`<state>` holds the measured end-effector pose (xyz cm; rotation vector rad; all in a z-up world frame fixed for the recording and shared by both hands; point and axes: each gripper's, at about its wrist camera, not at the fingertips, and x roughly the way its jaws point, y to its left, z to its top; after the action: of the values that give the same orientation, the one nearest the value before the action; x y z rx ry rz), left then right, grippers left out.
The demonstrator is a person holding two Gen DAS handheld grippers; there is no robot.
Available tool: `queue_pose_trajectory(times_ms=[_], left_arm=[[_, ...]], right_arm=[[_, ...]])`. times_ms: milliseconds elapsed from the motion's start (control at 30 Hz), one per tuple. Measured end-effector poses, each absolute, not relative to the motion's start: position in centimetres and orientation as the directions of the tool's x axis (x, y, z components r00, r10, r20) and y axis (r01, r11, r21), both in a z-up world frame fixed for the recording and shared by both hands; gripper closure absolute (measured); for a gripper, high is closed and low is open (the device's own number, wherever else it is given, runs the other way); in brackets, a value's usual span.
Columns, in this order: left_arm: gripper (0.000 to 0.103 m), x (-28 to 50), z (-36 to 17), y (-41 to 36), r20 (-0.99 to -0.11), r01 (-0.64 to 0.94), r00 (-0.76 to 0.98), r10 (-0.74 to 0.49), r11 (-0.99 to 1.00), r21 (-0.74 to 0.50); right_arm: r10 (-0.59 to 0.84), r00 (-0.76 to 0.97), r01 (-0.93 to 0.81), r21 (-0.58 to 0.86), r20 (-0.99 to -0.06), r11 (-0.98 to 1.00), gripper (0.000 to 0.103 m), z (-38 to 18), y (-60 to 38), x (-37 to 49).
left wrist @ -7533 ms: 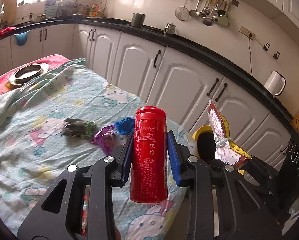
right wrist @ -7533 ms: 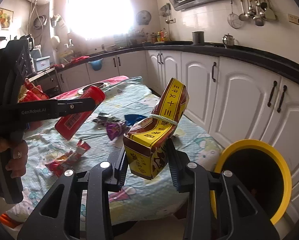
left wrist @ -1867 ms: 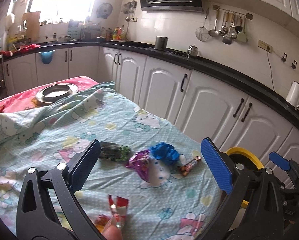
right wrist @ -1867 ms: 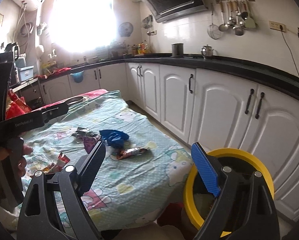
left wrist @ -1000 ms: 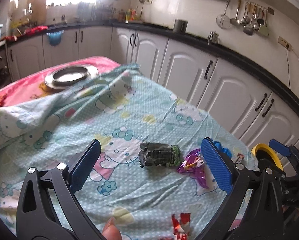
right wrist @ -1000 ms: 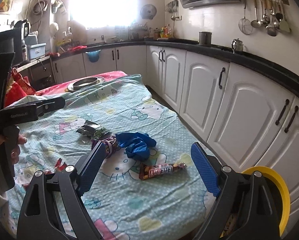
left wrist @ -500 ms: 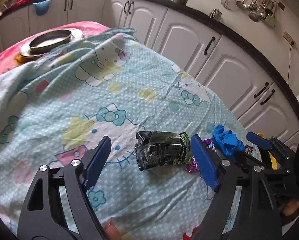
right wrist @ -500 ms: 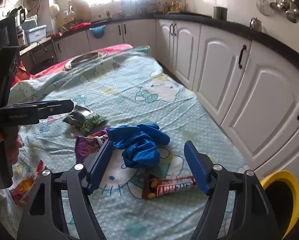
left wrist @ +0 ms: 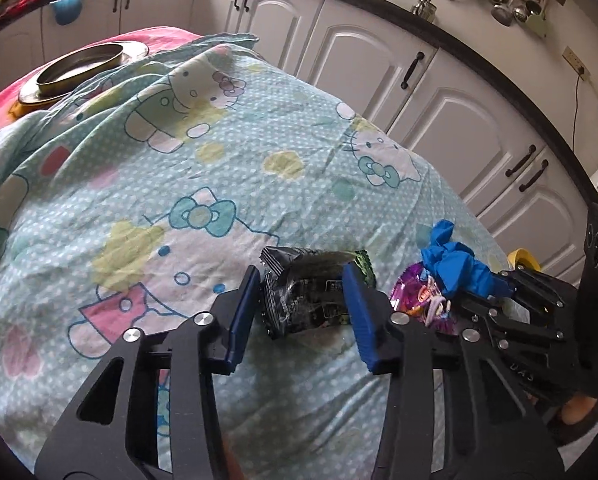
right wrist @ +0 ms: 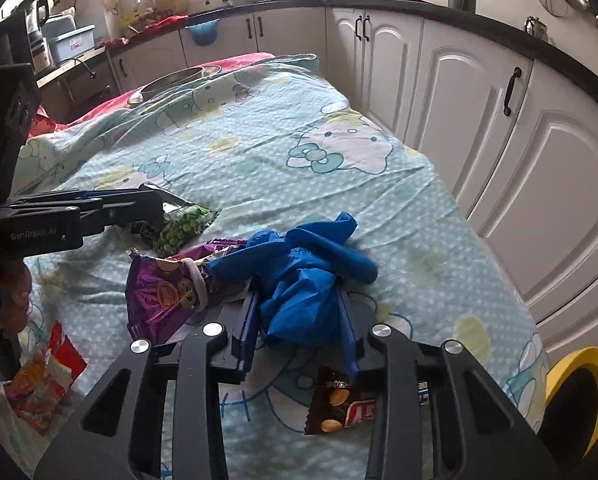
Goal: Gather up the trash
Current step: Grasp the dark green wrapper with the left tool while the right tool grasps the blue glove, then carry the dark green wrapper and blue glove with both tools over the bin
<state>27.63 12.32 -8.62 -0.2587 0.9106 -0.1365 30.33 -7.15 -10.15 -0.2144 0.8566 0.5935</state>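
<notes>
On the Hello Kitty cloth point(left wrist: 219, 168) my left gripper point(left wrist: 305, 280) is closed around a black and green snack packet point(left wrist: 307, 296), its pads touching both sides; the packet also shows in the right wrist view point(right wrist: 183, 226). My right gripper point(right wrist: 299, 312) is closed on a crumpled blue glove point(right wrist: 303, 276), also seen in the left wrist view point(left wrist: 455, 268). A purple wrapper point(right wrist: 159, 296) lies between them. A brown chocolate bar wrapper point(right wrist: 339, 408) lies under the right gripper. A red and orange wrapper point(right wrist: 43, 384) lies at the left.
A yellow-rimmed trash bin point(right wrist: 579, 392) stands on the floor off the table's right corner. A metal bowl point(left wrist: 79, 64) sits at the far end on a pink cloth. White cabinets point(right wrist: 519, 128) run along the right.
Both grippers have moved down and forward onto the table and narrowed: the left one closed around the black packet, the right one around the blue glove.
</notes>
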Motion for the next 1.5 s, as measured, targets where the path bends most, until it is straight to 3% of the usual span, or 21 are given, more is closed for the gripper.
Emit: queue_pose_trajectory(times_ms=[233,333,733,1500], left_arm=[[0.091,27.0,-8.6,11.9,-0.765,0.035,0.599,-0.238,0.962,-0.272],[0.095,26.5,-8.2,11.5,-0.760,0.057,0.608,-0.229,0.968,-0.246],[0.097,23.8,-4.3,11.9,-0.691,0.048,0.697,-0.193,0.974,-0.223],[0.097,18.2,0.4,6.9,-0.579,0.106,0.780,-0.238,0.962,-0.253]], right_arm=[[0.417,0.518,-0.561,0.071,-0.746,0.825,0.081,-9.7,-7.5,30.0],[0.423,0.531,-0.559,0.071,-0.734,0.826,0.082,-9.2,-7.8,29.5],[0.468,0.577,-0.565,0.086,-0.669,0.821,0.082,-6.5,-9.3,26.2],[0.492,0.681,-0.532,0.095,-0.543,0.841,0.082,-1.8,-14.9,19.3]])
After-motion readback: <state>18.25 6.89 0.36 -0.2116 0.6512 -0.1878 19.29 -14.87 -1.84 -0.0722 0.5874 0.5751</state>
